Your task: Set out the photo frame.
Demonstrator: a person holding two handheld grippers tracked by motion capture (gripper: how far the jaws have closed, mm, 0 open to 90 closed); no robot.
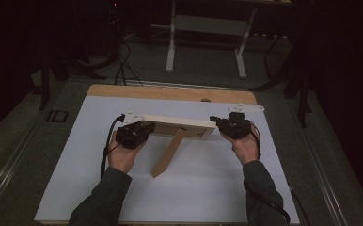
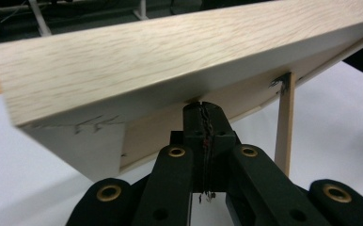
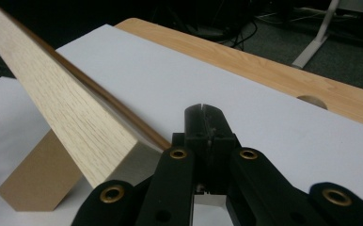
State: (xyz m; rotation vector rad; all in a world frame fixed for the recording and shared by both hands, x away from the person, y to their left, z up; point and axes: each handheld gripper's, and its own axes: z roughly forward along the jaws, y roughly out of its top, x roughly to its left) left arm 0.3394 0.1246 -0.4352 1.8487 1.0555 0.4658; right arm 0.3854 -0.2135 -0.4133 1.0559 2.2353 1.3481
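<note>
A pale wooden picture frame (image 1: 177, 123) stands near the middle of the white-covered table (image 1: 208, 188), leaning on its brown easel-back strut (image 1: 169, 153), which reaches toward 6 o'clock. The left gripper (image 1: 139, 132) sits at the frame's 9 o'clock end, jaws pressed together with nothing between them, tips touching the frame's back edge. The right gripper (image 1: 222, 123) sits at the 3 o'clock end, jaws likewise pressed together, just beside the frame's corner.

We are seeing a light wooden picture frame (image 1: 177, 123) leaning tilted on the white worktop (image 1: 208, 188), its brown back stand (image 1: 169, 153) propping it from behind toward us.
</note>
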